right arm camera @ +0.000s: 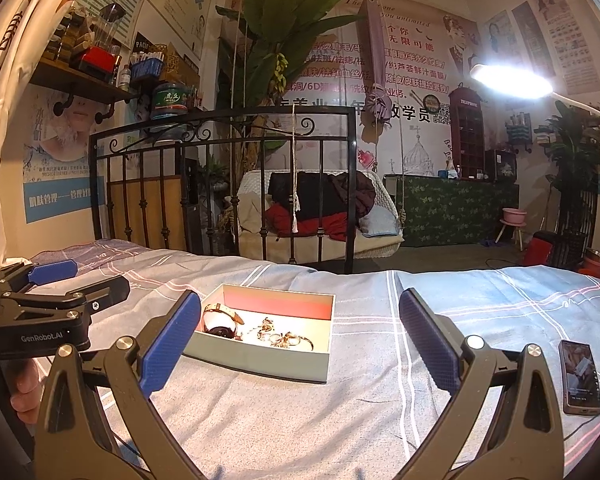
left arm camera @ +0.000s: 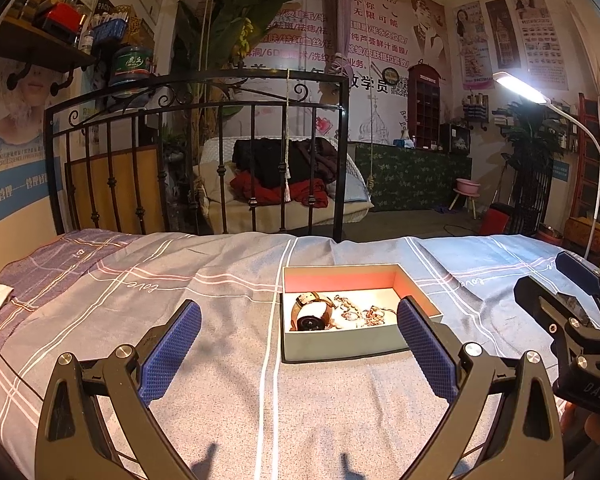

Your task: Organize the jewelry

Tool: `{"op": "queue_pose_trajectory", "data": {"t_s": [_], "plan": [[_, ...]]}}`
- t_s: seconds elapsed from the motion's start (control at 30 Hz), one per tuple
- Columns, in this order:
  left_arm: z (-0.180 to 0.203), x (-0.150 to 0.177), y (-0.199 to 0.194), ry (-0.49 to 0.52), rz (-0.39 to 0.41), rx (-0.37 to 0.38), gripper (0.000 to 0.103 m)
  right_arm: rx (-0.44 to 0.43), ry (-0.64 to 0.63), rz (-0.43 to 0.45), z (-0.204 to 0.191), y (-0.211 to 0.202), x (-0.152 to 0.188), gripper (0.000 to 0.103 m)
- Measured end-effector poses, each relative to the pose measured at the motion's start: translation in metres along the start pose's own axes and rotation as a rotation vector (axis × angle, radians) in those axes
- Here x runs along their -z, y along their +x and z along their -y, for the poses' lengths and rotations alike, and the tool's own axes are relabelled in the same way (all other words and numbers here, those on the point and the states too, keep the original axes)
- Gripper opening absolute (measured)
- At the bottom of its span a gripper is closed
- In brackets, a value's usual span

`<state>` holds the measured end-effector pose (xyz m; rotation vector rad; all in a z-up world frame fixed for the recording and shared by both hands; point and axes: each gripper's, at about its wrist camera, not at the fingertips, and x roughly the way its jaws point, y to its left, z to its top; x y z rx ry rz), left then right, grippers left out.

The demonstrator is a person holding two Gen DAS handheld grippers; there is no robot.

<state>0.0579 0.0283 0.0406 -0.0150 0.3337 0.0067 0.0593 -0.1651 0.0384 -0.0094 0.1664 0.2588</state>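
Two sets of tongs hang over the bed [left arm camera: 220,360], both spread wide and holding nothing. In the left wrist view the left tongs [left arm camera: 299,346] fill the lower part of the frame, with the open grey box [left arm camera: 340,346] just right of centre between their blue pads; the right tongs [left arm camera: 556,292] show at the right edge. In the right wrist view the right tongs [right arm camera: 300,344] frame the same box [right arm camera: 260,364] left of centre, and the left tongs [right arm camera: 84,280] sit at the left edge.

Inside the box lie a watch [left arm camera: 312,314] with a tan strap on the left and a loose tangle of jewelry [left arm camera: 360,314] beside it, apparently all gathered there already. Judging by this, the sorting looks nearly done, or not yet begun on the pieces themselves. A phone [right arm camera: 580,378] lies on the sheet at lower right, well apart from the box, likely kept clear of the work.
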Motion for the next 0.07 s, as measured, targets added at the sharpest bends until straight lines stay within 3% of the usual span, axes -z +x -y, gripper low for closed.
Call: {"op": "queue_pose_trajectory", "data": {"t_s": [0.07], "plan": [[-0.0005,-0.0007,0.0009,0.003,-0.011,0.011,0.096,-0.001,-0.001,-0.001,-0.0003,0.0002,0.0002,0.098]]}}
